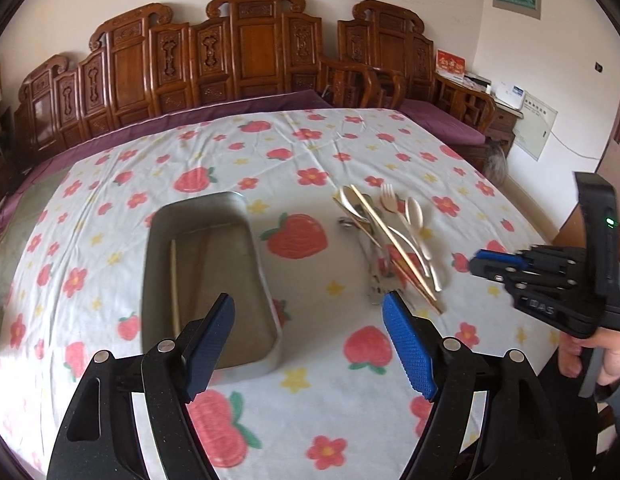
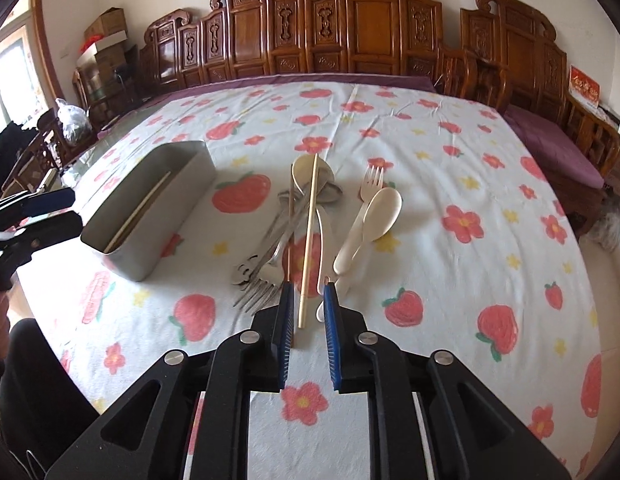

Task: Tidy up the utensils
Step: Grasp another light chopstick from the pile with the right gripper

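Left tongs (image 1: 310, 308) stood wide apart, empty, above the grey bin (image 1: 206, 280) holding one chopstick (image 1: 174, 284). Right tongs (image 2: 306, 300) stood slightly apart over the utensil pile (image 2: 306, 216) on the table (image 2: 469, 184), gripping nothing.

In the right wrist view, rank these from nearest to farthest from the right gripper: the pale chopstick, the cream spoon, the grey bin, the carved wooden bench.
1. Pale chopstick: its near end lies just ahead of the right gripper, between the fingertips.
2. Cream spoon: ahead, slightly right.
3. Grey bin: ahead, well to the left, one chopstick inside.
4. Carved wooden bench: beyond the table's far edge.
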Action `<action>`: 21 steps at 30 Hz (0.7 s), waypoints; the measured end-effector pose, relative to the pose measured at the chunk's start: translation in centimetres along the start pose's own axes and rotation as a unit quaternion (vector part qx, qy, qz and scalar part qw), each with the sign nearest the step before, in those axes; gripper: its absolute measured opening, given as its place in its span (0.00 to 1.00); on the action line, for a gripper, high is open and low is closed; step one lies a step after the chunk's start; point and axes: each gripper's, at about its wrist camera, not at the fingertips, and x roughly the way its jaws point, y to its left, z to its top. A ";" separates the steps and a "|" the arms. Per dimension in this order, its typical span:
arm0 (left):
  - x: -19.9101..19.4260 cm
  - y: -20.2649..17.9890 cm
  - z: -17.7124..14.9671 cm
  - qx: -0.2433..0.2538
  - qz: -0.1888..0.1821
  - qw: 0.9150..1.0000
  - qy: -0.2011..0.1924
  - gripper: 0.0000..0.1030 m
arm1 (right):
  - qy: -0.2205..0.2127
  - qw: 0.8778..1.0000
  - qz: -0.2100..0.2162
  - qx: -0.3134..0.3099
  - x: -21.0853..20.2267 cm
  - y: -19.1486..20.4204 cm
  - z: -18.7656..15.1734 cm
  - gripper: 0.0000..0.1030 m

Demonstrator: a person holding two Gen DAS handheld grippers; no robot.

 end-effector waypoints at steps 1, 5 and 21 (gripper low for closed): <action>0.1 -0.3 0.0 0.001 -0.001 1.000 0.002 0.71 | 0.002 1.000 0.004 0.000 0.5 -0.1 0.2 0.16; 0.7 -1.3 -0.5 0.007 -0.002 1.000 0.011 0.71 | 0.017 1.000 0.009 0.007 2.8 -0.1 1.1 0.16; 1.4 -2.1 -1.3 0.016 -0.002 1.000 0.025 0.71 | 0.077 0.996 -0.025 0.023 9.0 0.4 3.1 0.16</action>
